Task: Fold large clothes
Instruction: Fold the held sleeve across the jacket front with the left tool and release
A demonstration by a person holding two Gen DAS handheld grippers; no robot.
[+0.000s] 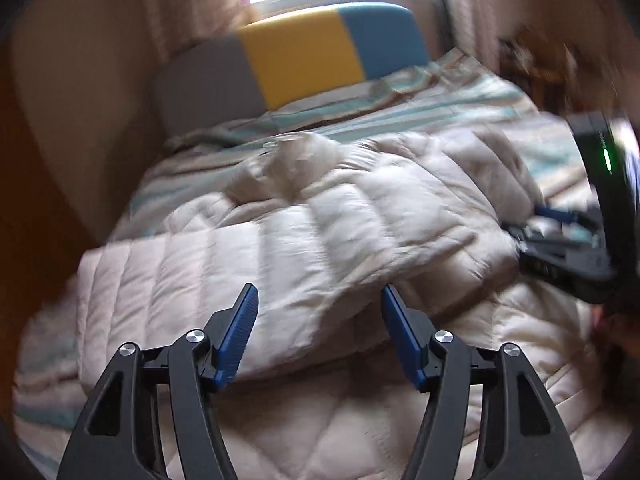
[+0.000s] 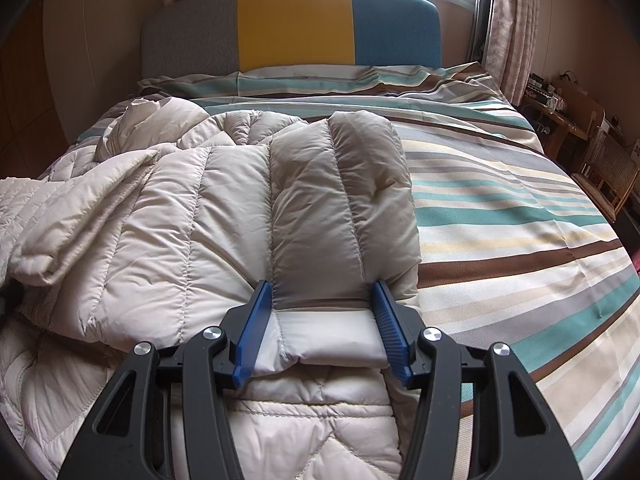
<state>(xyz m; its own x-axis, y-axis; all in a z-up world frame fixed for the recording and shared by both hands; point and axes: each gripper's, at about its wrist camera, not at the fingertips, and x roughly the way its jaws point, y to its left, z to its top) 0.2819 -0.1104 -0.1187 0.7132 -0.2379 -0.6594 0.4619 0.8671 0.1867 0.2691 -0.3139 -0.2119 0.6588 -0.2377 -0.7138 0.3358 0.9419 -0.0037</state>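
Note:
A cream quilted puffer jacket (image 1: 320,232) lies spread on the bed, with a folded panel laid across its body. My left gripper (image 1: 318,296) hovers over the jacket's near edge, open, its blue pads apart and nothing pinched between them. In the right wrist view, the same jacket (image 2: 180,220) fills the left half, and my right gripper (image 2: 321,285) is shut on a thick folded edge of it, both pads pressing into the padding. The right gripper (image 1: 560,224) also shows at the right edge of the left wrist view, which is motion-blurred.
The bed carries a striped teal, brown and cream cover (image 2: 500,220). A grey, yellow and blue headboard (image 2: 296,24) stands under a window with curtains (image 2: 516,20). A wooden chair (image 2: 608,176) and a cluttered desk (image 2: 560,112) stand right of the bed.

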